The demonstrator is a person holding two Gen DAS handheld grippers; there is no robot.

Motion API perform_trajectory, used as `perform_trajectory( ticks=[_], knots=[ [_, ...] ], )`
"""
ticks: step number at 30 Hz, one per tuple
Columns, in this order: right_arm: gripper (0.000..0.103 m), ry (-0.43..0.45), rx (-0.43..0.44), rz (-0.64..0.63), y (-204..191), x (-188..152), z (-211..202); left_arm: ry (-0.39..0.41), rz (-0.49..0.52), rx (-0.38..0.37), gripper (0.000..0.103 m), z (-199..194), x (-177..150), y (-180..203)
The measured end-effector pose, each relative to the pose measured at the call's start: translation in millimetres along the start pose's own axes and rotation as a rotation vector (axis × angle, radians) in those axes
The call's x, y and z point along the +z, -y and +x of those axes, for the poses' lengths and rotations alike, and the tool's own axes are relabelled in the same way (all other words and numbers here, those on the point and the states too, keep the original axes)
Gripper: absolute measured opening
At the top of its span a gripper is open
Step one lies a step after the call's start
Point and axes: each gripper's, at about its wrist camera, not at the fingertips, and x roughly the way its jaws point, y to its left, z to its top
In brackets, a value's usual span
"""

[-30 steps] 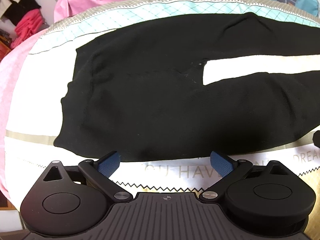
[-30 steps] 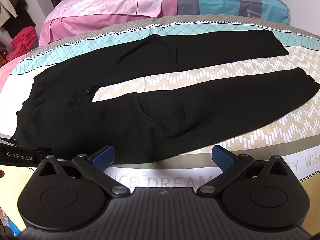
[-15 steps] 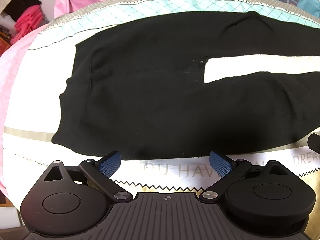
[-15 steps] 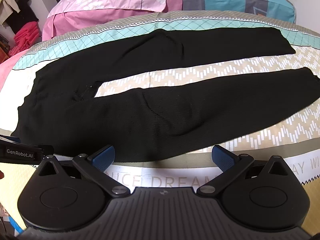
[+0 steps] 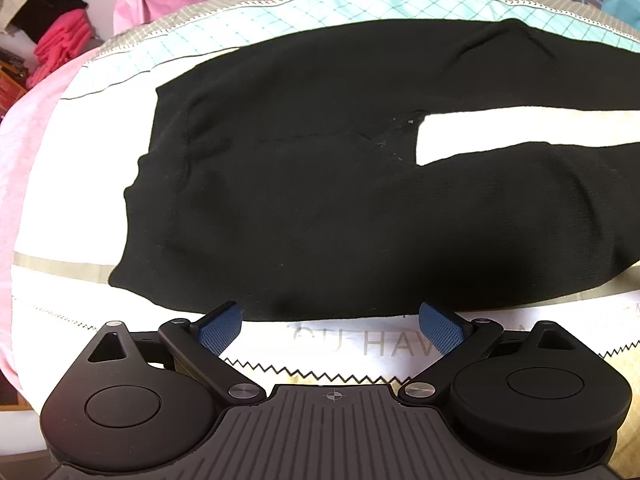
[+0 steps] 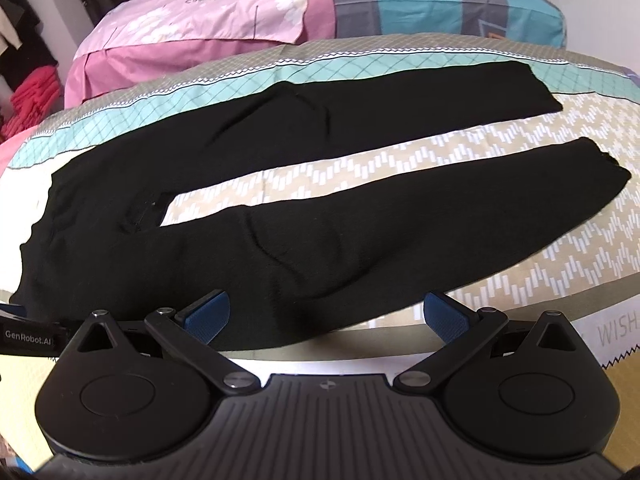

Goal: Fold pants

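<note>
My black pants (image 6: 304,216) lie flat and unfolded across the patterned bedspread (image 6: 460,160), soft, limp and light by my guess, so with my left claw (image 5: 331,326) and right claw (image 6: 326,314) spread wide and empty just short of the near leg's edge, I would pinch that edge.

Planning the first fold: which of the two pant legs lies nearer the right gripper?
The near leg, whose edge lies just ahead of the open right gripper. The far leg lies beyond the strip of patterned bedspread between them.
</note>
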Motion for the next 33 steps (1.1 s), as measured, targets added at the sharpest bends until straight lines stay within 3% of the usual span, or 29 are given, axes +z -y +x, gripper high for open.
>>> perform_trajectory(
  ticks=[14,33],
  knots=[
    [0.103,-0.032,0.027,-0.05,-16,-6,5,-0.004,0.0,0.01,0.103,3,-1,0],
    [0.103,-0.071,0.056,0.017,10,-5,22,-0.035,0.023,0.029,0.103,22,7,9]
  ],
)
